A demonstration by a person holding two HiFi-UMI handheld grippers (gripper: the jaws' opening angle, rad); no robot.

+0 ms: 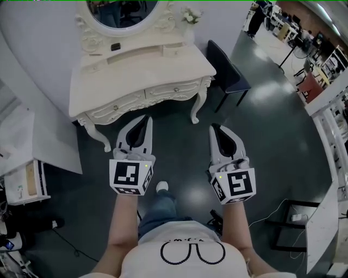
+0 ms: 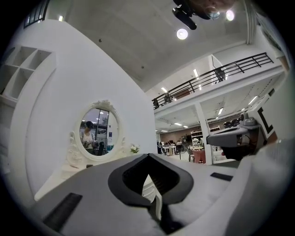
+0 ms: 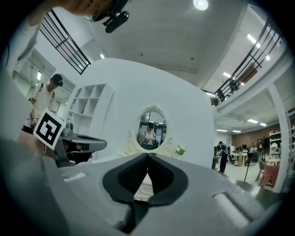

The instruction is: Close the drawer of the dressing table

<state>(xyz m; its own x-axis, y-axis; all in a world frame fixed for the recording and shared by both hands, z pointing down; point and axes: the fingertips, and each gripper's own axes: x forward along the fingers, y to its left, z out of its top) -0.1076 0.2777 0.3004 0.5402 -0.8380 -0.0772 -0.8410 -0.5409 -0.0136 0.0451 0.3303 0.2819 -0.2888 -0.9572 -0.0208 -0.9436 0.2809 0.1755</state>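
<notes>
Head view, nearest first: white shirt (image 1: 185, 252) at the bottom edge, two bare forearms (image 1: 122, 228) reaching forward, a white shoe (image 1: 161, 187) between them on the dark floor (image 1: 272, 125). Beyond the forearms, left gripper (image 1: 147, 120) and right gripper (image 1: 213, 129) side by side, well apart, both level, aimed at the dressing table (image 1: 141, 68), short of it and touching nothing. Farther on, that table, cream with carved legs, set against a curved white wall (image 1: 32, 65). Under its top, two front drawers (image 1: 117, 108), seemingly flush with the front, though too small to be sure. On top, an oval mirror (image 1: 122, 13) and white flowers (image 1: 190, 16) at the right rear. Just right of the table, a dark chair (image 1: 225, 73).

Left gripper view: jaws clenched, tips meeting, nothing between them. Shows what the head view lacks: the right gripper side-on at the right edge, a person's reflection (image 2: 87, 136) in the mirror, an upper-floor railing (image 2: 216, 76) past the wall. Drawers not made out here.

Right gripper view: jaws likewise pressed together on nothing. Adds the left gripper with its marker cube at the left, a white open shelf (image 3: 87, 110) left of the mirror, and a standing person (image 3: 223, 156) far off at the right. Through the gap under the tips, only a sliver of the table's carved front.
</notes>
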